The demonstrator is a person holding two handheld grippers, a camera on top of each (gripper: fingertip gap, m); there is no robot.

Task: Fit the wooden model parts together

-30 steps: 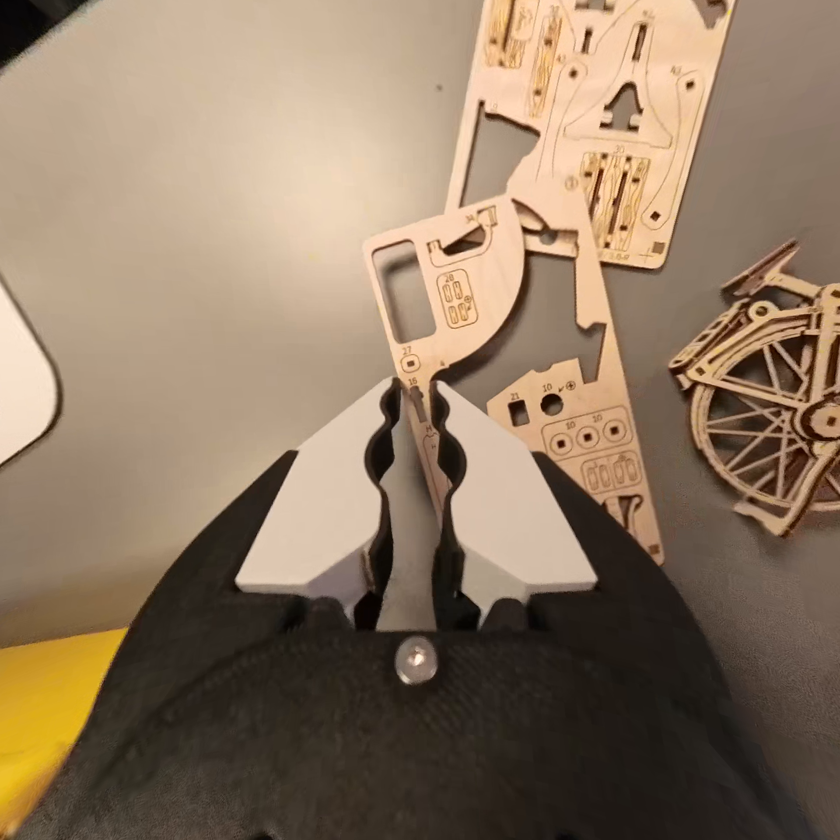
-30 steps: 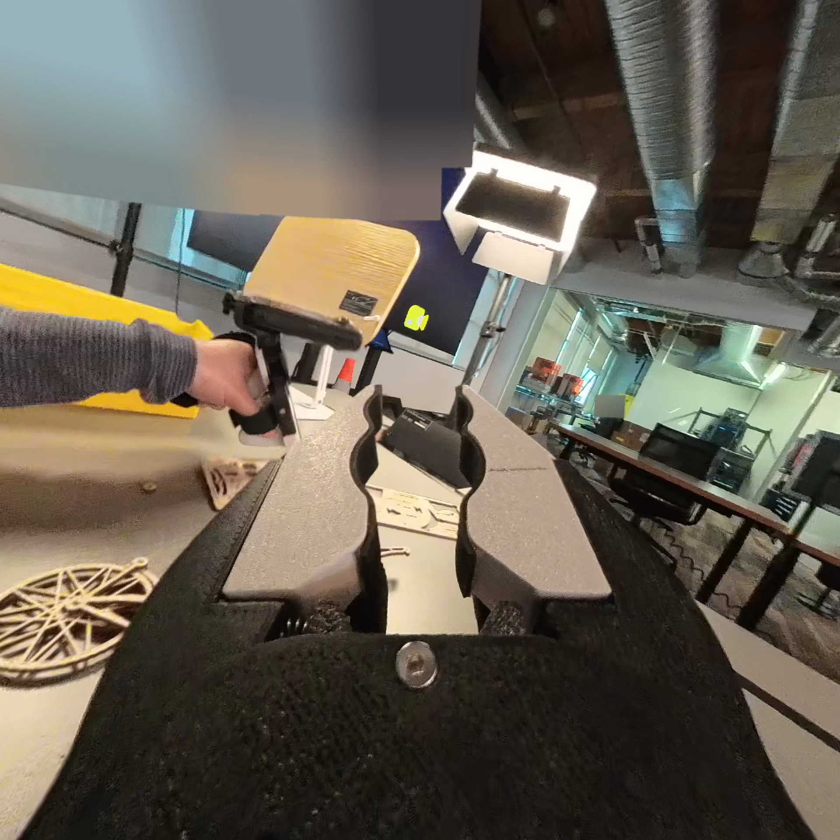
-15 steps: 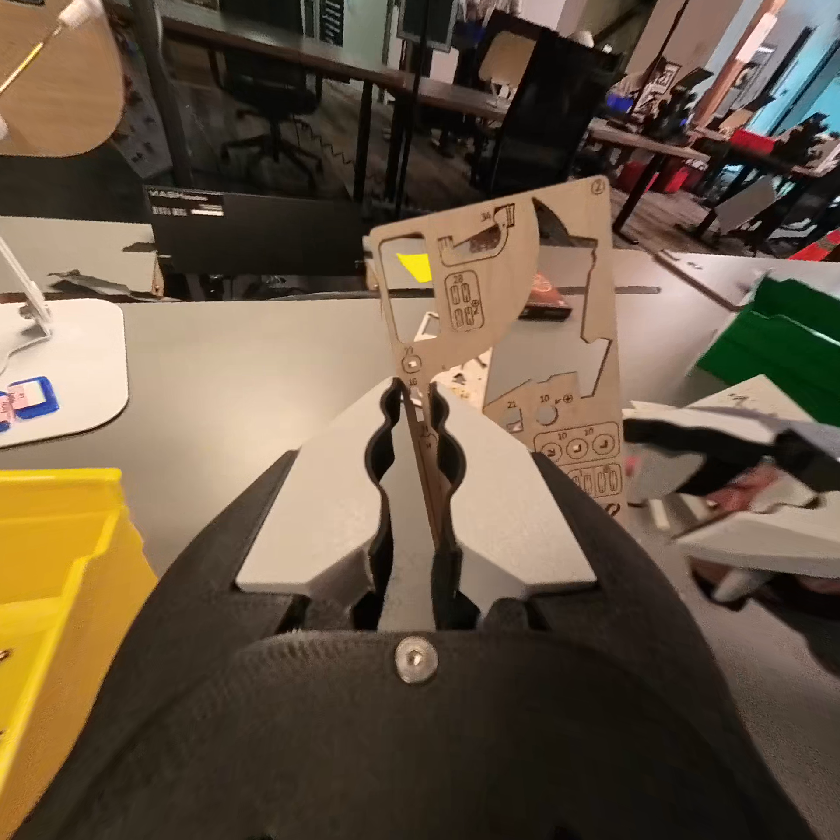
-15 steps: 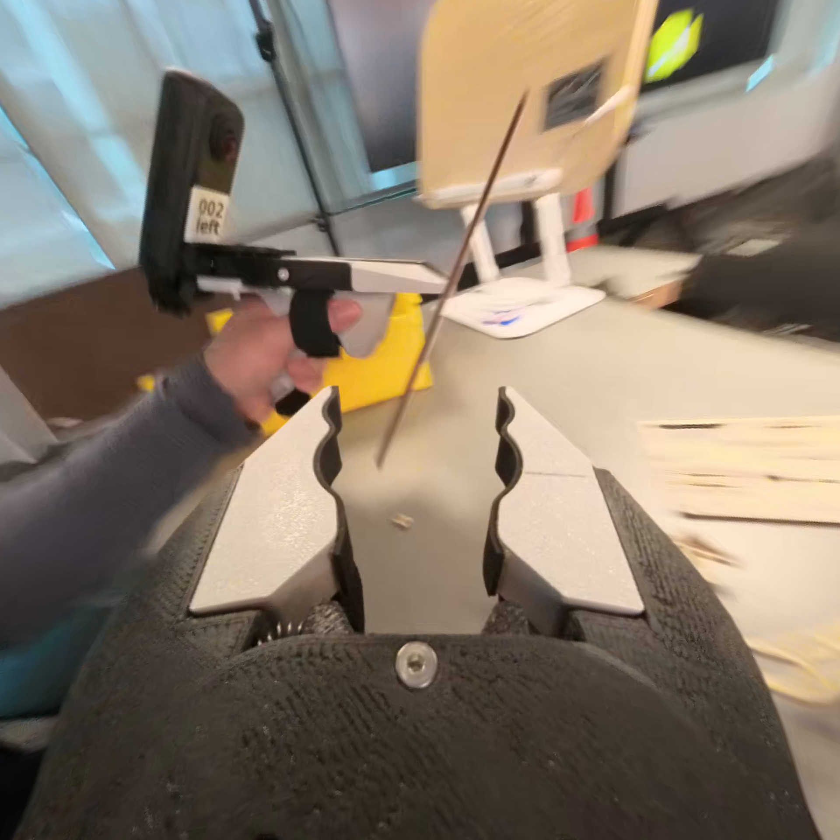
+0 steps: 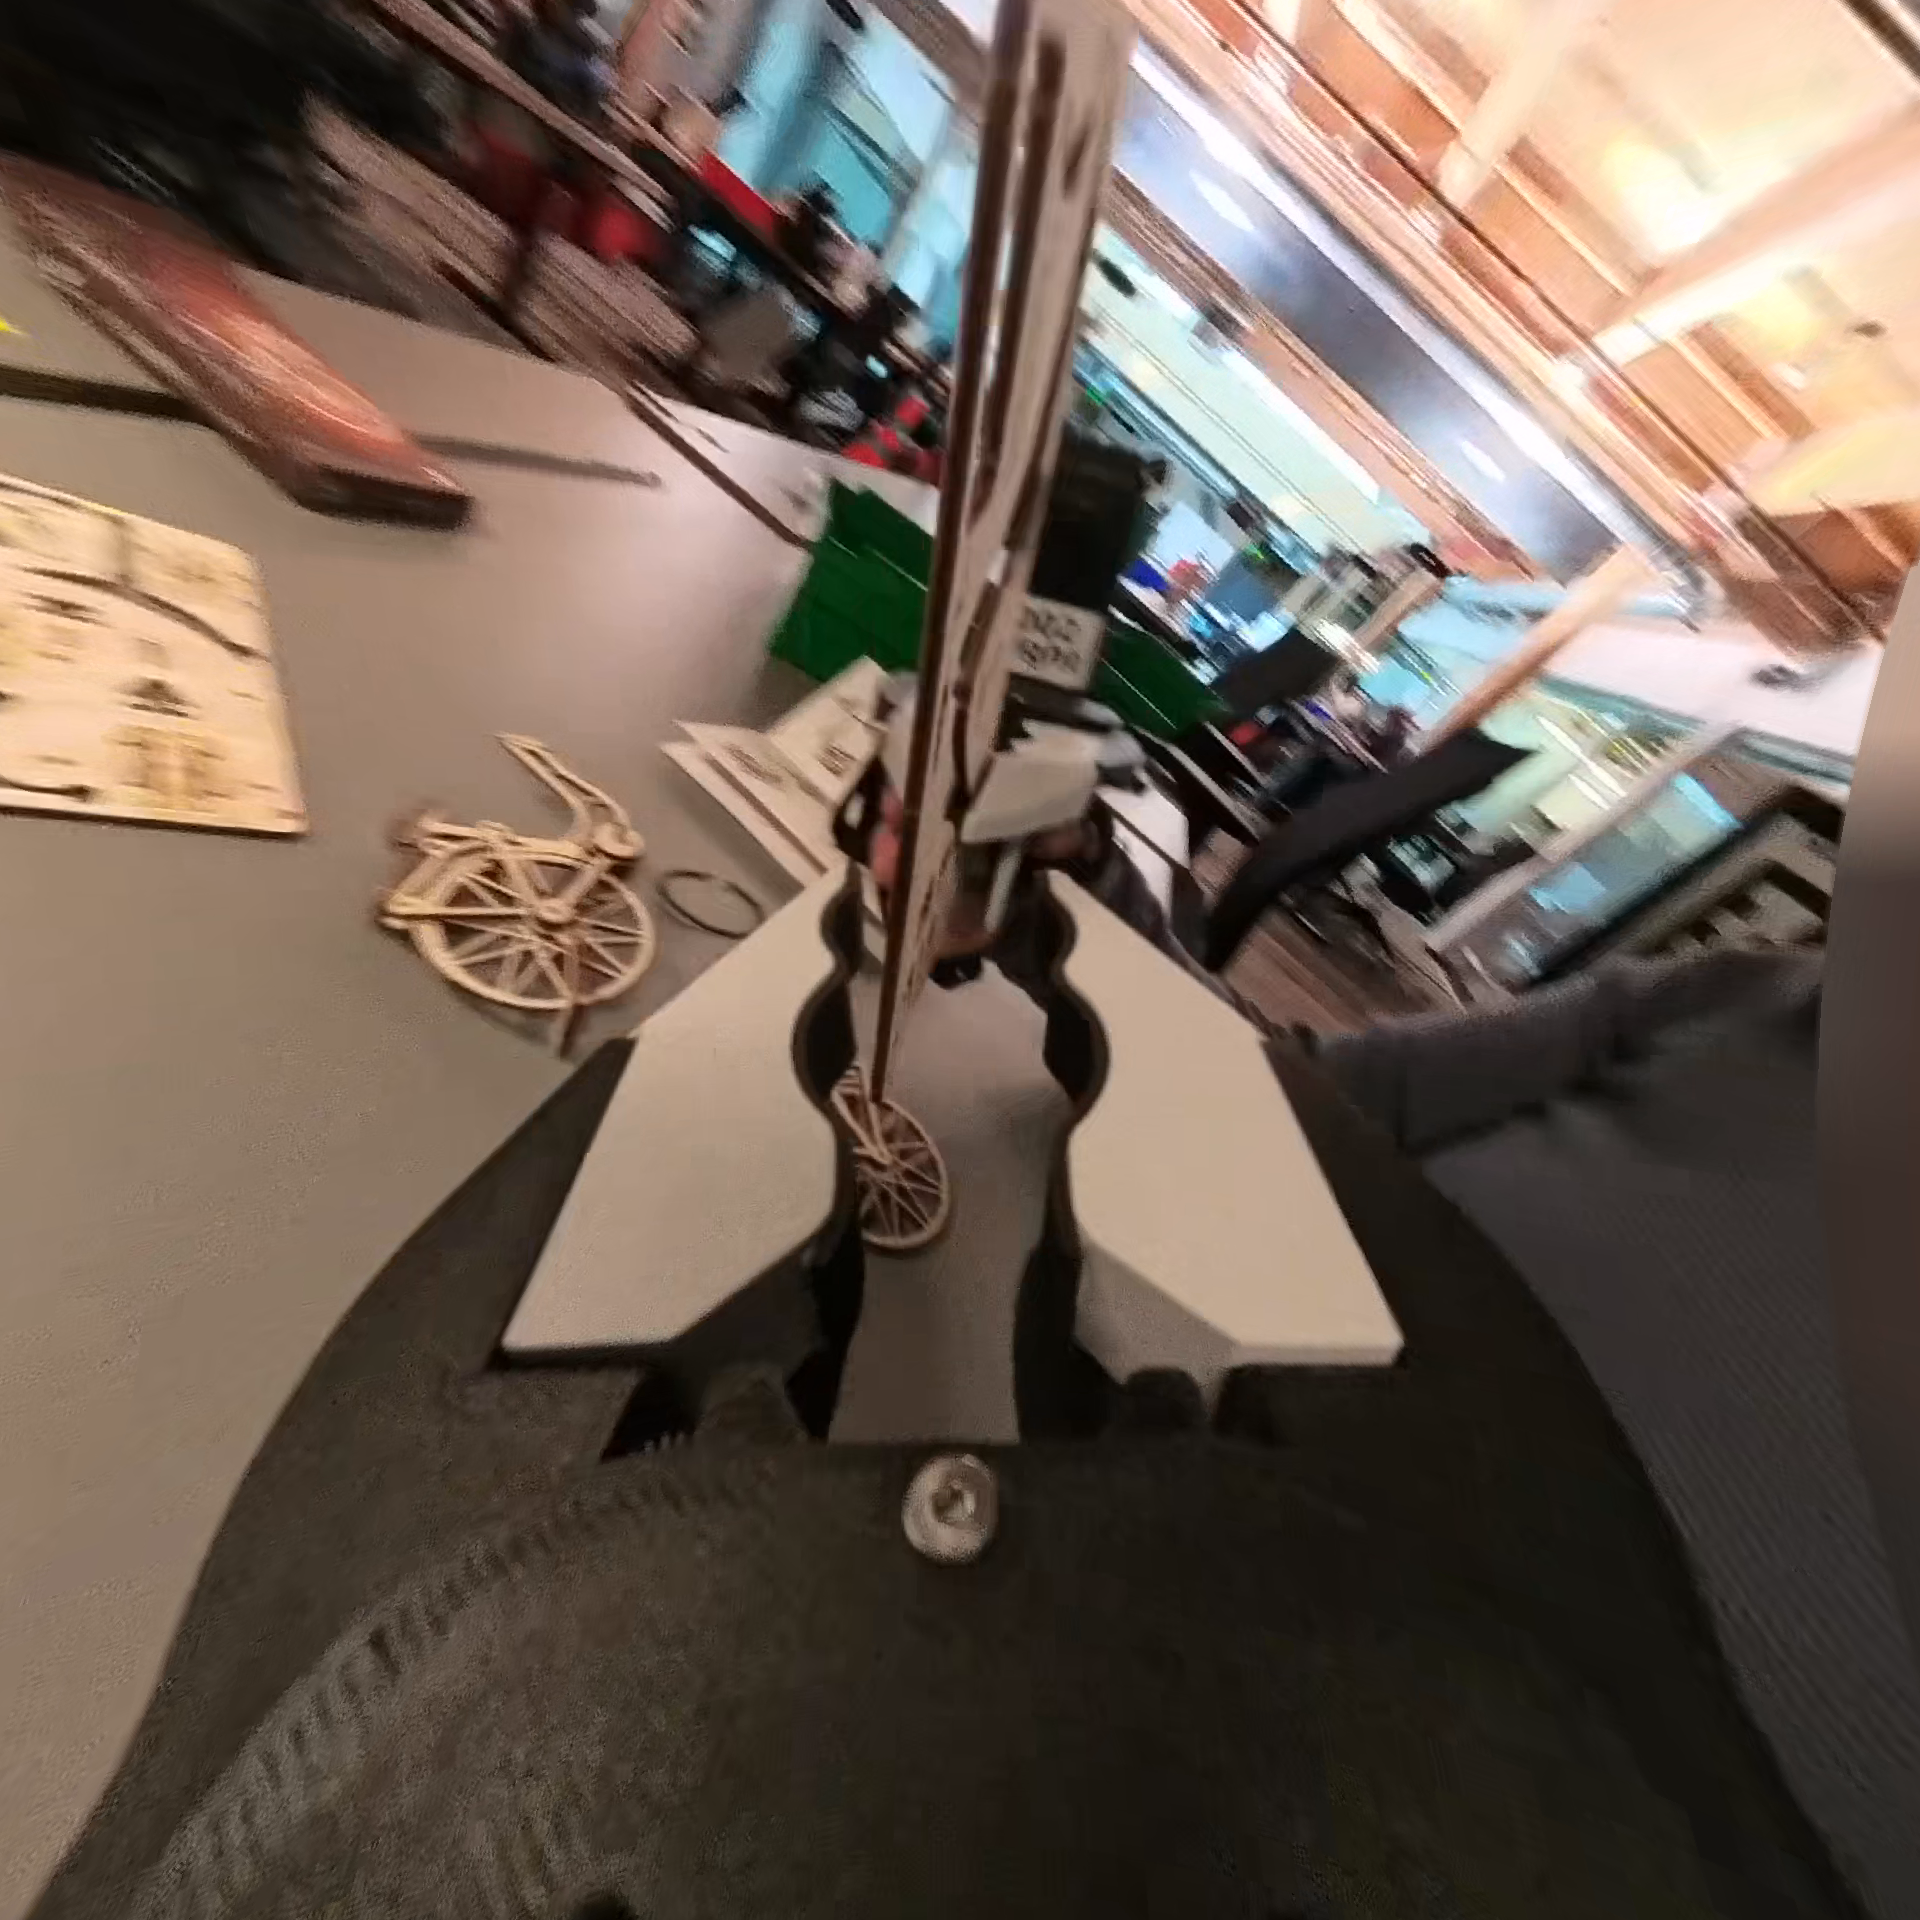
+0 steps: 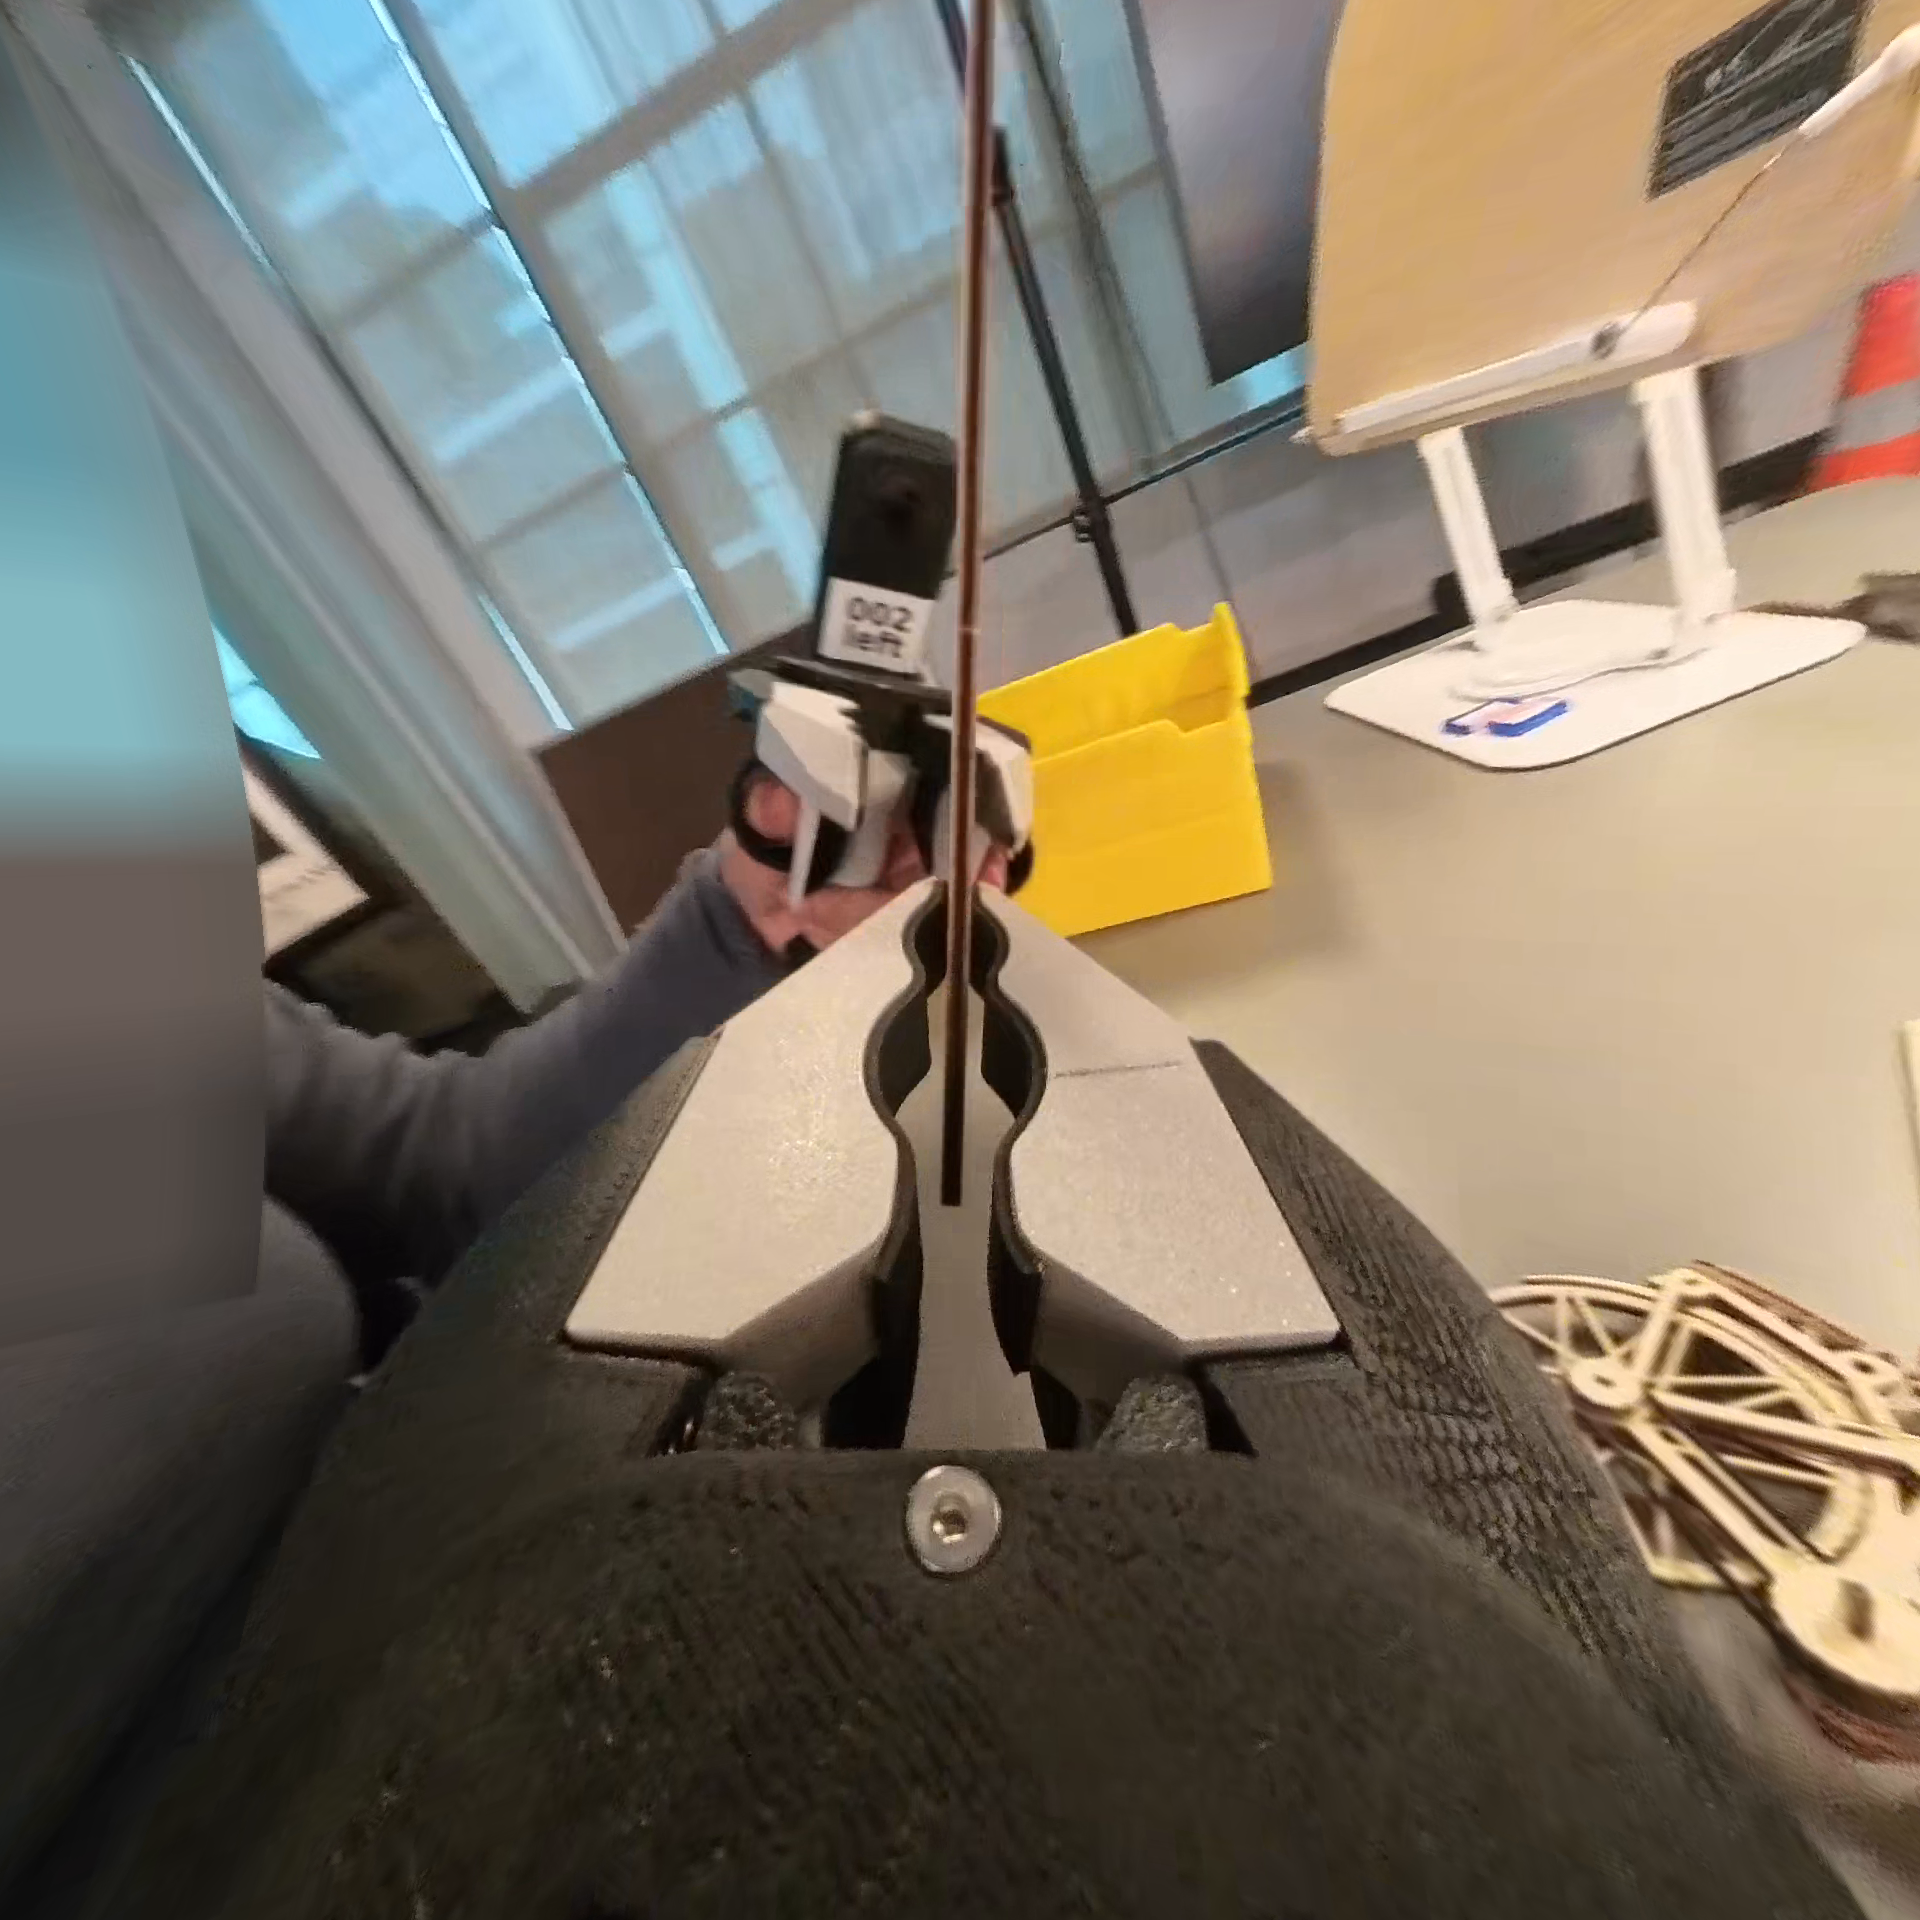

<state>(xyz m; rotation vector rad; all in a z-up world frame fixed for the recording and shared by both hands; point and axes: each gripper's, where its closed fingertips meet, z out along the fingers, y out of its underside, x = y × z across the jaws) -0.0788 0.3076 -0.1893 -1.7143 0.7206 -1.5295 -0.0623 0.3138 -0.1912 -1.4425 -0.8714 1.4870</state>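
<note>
1. Wooden parts sheet is seen edge-on, upright, well above the table.
2. Right gripper: jaws narrow, closed on the sheet's lower part. The sheet's bottom end sits deep between the jaws and the tips pinch it from both sides.
3. Left gripper: jaws moderately wide. The sheet passes between them, closer to the left-hand finger, with a clear gap on the other side. No clamping is seen.
4. The two grippers face each other across the sheet. The left gripper is seen beyond it in the right wrist view, and the right gripper, blurred, beyond it in the left wrist view.
5. Yellow bin stands on the table behind the left gripper. Its contents cannot be made out.
6. Green bins are seen at the far table edge, blurred. Contents cannot be told.
7. Wooden bicycle model lies flat on the table, with a black ring just beside it.
8. A loose wooden wheel is seen on the table through the left jaws' gap.
9. A second parts sheet lies flat, well apart from the model.
</note>
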